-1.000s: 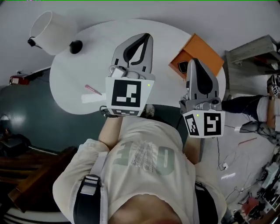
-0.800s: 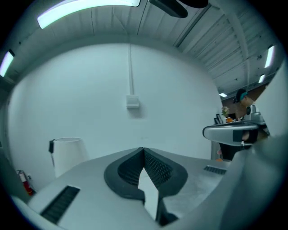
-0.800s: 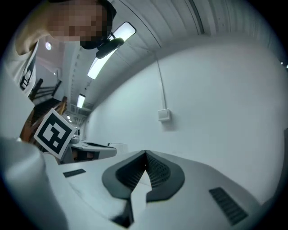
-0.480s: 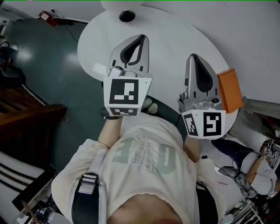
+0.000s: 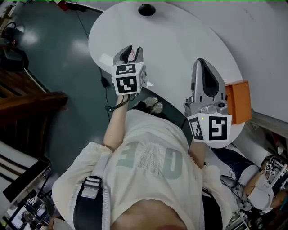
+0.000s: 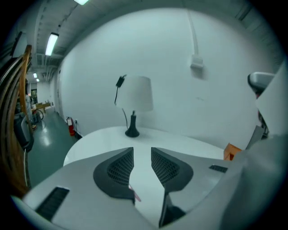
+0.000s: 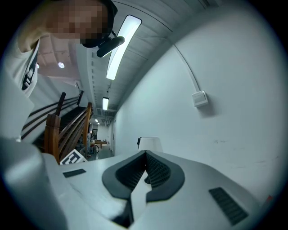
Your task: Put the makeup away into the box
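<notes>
On the round white table (image 5: 180,45), my left gripper (image 5: 130,50) tips down over a thin pink makeup stick (image 5: 132,54) near the table's left edge. Its jaws have just been opening and now stand apart, gripping nothing. In the left gripper view the pink stick (image 6: 135,194) shows low in the gap of that gripper (image 6: 142,150), lying on the table. The orange box (image 5: 237,102) sits at the table's right edge, also seen as the orange box (image 6: 230,151) far right. My right gripper (image 5: 202,64) hovers beside the box, shut and empty (image 7: 145,153).
A lamp with a white shade (image 6: 135,93) and black base (image 5: 146,10) stands at the table's far side. A white flat piece (image 5: 105,59) lies by the left edge. Dark green floor (image 5: 54,67) lies left; a seated person's legs (image 5: 252,179) are at lower right.
My left gripper has dropped toward the table and tipped downward, and its jaws have parted. The head view has swung, so the table sits higher and further right. The right gripper has barely shifted.
</notes>
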